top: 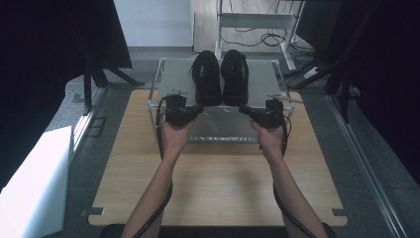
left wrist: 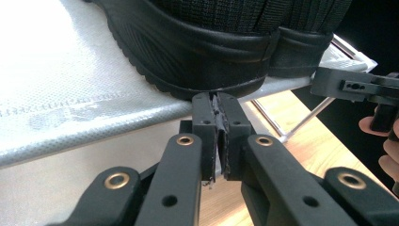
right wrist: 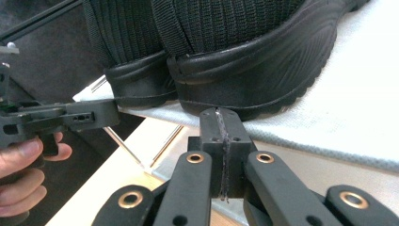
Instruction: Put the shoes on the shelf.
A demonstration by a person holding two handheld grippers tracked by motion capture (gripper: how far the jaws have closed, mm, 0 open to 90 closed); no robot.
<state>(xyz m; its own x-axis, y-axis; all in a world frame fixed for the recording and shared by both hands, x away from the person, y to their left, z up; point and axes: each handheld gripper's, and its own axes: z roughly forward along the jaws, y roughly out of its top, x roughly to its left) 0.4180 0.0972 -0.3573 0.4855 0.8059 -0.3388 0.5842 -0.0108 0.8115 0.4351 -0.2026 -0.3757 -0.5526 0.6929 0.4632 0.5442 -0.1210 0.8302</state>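
We see two black shoes side by side on a grey mesh rack at 12 o'clock, long axes running 6 to 12, heels toward us. The rack stands on a wooden table over grey floor. Both forearms reach forward; left gripper and right gripper sit just below the heels, jaws pressed together, holding nothing.

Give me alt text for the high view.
Two black shoes sit side by side on a grey rack at the far end of a wooden table. A person's hands hold the left gripper and right gripper just before the heels, pointing inward.
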